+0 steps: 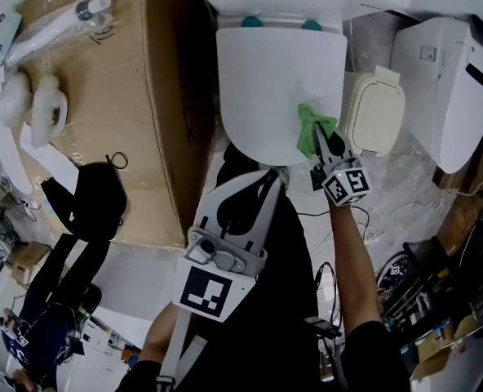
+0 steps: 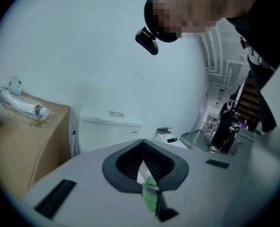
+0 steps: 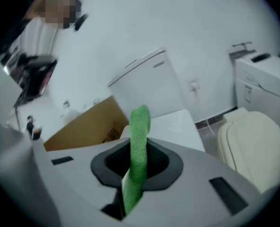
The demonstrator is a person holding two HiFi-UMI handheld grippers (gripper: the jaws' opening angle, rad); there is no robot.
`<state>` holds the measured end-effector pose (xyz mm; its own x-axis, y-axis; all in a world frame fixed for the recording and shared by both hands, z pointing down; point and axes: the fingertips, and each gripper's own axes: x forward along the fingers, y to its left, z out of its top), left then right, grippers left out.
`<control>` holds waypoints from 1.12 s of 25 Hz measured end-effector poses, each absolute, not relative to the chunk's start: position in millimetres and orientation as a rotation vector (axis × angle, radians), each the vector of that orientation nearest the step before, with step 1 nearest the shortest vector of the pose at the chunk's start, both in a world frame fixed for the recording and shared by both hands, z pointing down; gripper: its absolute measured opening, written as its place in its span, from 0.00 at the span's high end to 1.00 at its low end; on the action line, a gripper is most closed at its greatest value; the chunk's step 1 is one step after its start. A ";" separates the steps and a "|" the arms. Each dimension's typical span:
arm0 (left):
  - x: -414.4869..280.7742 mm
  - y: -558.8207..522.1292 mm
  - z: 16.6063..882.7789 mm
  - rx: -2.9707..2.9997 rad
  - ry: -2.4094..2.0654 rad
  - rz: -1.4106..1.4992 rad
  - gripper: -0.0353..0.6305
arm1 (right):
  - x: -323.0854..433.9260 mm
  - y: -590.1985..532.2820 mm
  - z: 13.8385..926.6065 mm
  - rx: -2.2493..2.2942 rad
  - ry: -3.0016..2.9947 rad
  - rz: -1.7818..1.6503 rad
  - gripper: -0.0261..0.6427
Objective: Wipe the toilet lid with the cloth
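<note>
Cloth (image 1: 313, 127) first: rides as a bunched green strip clamped between the jaws of right gripper (image 1: 323, 144), lying against the white toilet lid (image 1: 278, 72) at 5 o'clock, close by its rim. Risks sliding off that edge toward the cream toilet seat (image 1: 376, 113) at 3 o'clock if swept outward. Could also tug loose under drag, since only a narrow fold looks pinched, leaving hard jaw tips to scrape the lid. Left gripper (image 1: 272, 175) at 6 o'clock: drawn nearly together on nothing, so gives no steadying.
</note>
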<state>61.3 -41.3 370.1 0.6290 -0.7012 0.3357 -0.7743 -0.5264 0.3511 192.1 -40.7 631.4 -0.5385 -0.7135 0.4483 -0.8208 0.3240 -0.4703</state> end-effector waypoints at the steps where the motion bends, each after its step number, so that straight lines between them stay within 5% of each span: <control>1: 61.8 -46.5 369.8 2.389 -1.156 0.208 0.94 | 216.3 -58.0 628.3 1.563 -2.406 1.085 0.88; 9: 60.7 -78.5 373.1 2.397 -1.143 0.199 0.94 | 339.5 -168.0 645.3 2.221 -2.086 1.139 0.88; 18: 60.8 -105.6 391.3 2.400 -1.106 0.232 0.94 | 289.1 -233.8 726.5 1.870 -2.003 1.238 0.88; 28: 54.4 -112.4 407.3 2.354 -1.127 0.233 0.94 | 234.7 -261.5 731.6 1.510 -2.113 0.963 0.88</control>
